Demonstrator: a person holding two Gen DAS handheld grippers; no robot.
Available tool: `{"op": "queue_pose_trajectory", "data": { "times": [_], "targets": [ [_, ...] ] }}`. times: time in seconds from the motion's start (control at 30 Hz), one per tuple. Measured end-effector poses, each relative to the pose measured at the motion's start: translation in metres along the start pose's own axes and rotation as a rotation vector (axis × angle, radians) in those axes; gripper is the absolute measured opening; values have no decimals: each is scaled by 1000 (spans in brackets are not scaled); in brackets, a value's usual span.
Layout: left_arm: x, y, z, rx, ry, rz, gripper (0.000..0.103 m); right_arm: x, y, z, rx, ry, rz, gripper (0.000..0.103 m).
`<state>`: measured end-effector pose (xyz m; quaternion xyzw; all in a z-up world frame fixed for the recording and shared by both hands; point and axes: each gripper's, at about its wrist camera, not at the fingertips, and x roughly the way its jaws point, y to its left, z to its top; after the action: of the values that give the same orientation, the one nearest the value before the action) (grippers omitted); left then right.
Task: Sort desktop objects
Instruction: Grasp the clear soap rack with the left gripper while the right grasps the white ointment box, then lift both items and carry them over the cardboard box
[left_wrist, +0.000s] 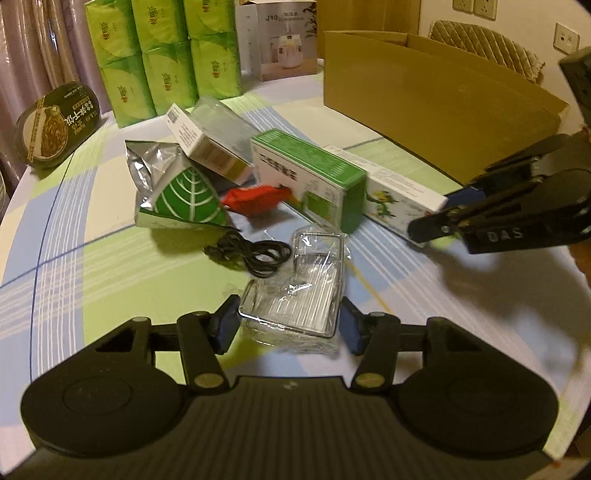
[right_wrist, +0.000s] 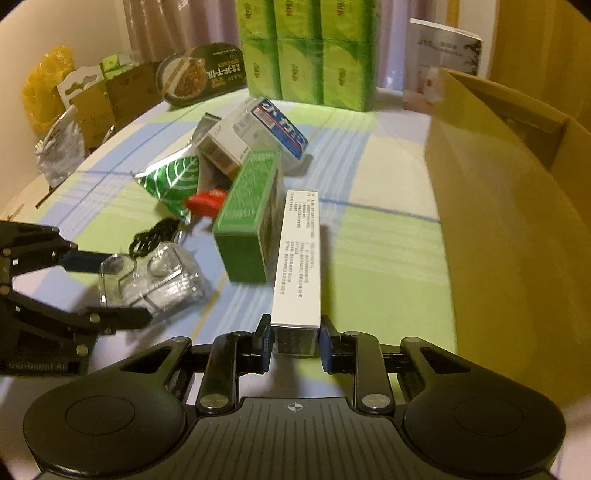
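While the left gripper (left_wrist: 288, 325) is clasping the clear pack (left_wrist: 295, 295), the right gripper (right_wrist: 293, 341) is clamping the white box (right_wrist: 297, 266), lifting into the carton (right_wrist: 498, 206) coming next.

- The surface (left_wrist: 92, 258) is round-edged, under a cloth checked in pale green, blue and cream.
- Pinkish curtains (left_wrist: 40, 48) hang behind it.
- A cream wall (left_wrist: 517, 26) carries white sockets (left_wrist: 474, 8).
- A chair (left_wrist: 487, 44) with a quilted back stands by the wall.
- The light is warm and dim.
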<state>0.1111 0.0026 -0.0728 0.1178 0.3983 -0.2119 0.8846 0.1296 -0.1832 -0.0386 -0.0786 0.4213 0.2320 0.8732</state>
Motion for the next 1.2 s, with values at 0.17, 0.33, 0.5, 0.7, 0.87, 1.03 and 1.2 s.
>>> {"op": "queue_pose_trajectory", "data": {
  "times": [0.17,0.33,0.5,0.7,0.87,1.03,1.2],
  "targets": [
    [-12,-22,-8,-1,24,18,50,-35,-9,-31,48,16,-11,22],
    [-20,-41,-17,-6,23,22,51,-56,-10,-51,53,19,-17,22],
    [-19,-47,-19,13,17,31,66,-56,-8,-53,58,14,-19,52],
    [-11,-46,-20,31,26,51,67,-49,-8,-46,48,-1,-15,53],
    [-8,-45,-19,44,8,37,60,-38,-9,-38,48,2,-8,53],
    [-9,-47,-19,43,-1,23,53,-30,-7,-31,33,-2,-5,52],
    [-14,-47,-20,5,-3,14,52,-26,-3,-28,13,10,-21,23]
  ]
}}
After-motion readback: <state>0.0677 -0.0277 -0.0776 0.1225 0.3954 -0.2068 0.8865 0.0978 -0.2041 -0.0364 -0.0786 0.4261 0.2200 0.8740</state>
